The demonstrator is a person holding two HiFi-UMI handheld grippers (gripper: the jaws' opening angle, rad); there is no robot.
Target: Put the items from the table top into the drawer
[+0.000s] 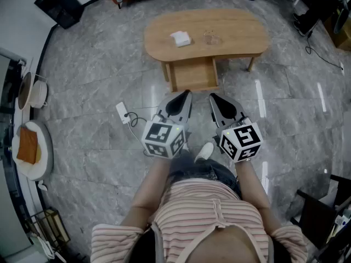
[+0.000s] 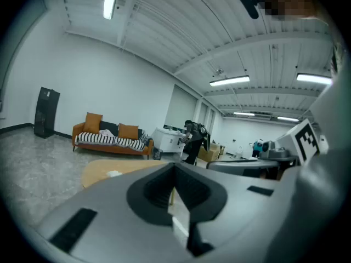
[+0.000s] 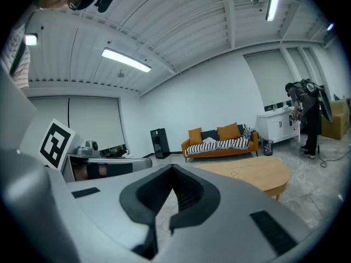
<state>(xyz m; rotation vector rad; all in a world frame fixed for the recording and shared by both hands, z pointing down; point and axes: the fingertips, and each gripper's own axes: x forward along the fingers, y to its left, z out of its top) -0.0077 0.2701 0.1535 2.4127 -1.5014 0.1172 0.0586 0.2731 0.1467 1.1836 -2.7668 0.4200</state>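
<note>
On the table (image 1: pixel 241 34), a packet (image 1: pixel 180 38) lies left of, perhaps, a glass (image 1: pixel 211 37); drawer (image 1: pixel 192 76) in front.

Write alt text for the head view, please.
A person holds the left hand-held gripper and right hand-held gripper, both shut, before an oval wooden table with its drawer open; a white object and a clear object lie on top.

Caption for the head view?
Left gripper and right gripper, shut and empty, held before a wooden table with drawer out; white item and clear item on top.
</note>
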